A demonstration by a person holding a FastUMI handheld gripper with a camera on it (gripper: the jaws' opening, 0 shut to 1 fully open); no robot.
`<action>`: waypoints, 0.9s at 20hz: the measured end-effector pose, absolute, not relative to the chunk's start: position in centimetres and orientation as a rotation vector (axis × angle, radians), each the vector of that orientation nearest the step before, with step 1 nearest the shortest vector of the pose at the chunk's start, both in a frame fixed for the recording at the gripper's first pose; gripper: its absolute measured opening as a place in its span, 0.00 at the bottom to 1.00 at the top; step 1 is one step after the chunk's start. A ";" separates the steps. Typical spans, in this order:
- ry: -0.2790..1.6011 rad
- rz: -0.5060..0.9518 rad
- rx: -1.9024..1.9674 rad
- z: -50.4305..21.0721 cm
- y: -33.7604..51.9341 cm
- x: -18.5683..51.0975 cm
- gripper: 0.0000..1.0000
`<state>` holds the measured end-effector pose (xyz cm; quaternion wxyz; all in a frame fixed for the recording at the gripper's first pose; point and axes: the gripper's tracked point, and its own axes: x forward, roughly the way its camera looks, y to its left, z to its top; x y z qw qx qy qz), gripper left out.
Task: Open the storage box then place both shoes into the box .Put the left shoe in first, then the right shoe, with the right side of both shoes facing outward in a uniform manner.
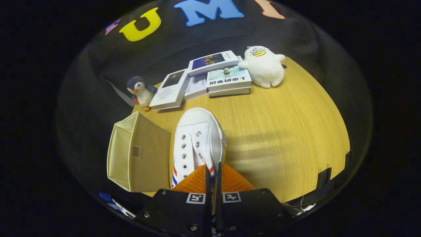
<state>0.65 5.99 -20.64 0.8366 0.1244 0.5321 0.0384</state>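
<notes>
Tongs [213, 176] are pressed nearly together, both fingers pinching the rear collar of a white canvas shoe [198, 143]. From that grip the shoe runs straight ahead, heel at the fingers and rounded toe cap pointing away, so its long axis lines up with the tongs. It seems to be carried just above the wooden surface [279, 138], though whether the sole touches I cannot tell. Just beside the shoe, on its left, stands the beige fabric storage box [138, 154], its open mouth turned away to the left and one plain wall facing the shoe. So the box lies to the left of the tongs and very near; my judgement is that the coming move must swing the shoe leftward and around to reach that opening. Beyond the toe lie a few books [210, 79], with a plush penguin [141, 92] at their left end and a white plush duck [264, 65] at their right.
</notes>
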 end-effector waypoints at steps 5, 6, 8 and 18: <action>1.109 0.146 0.276 -18.6 10.6 1.6 0.05; 1.103 0.156 0.272 -18.2 11.4 1.8 0.05; 1.092 0.178 0.264 -17.6 13.2 2.5 0.05; 1.085 0.300 0.287 -16.3 22.8 4.3 0.05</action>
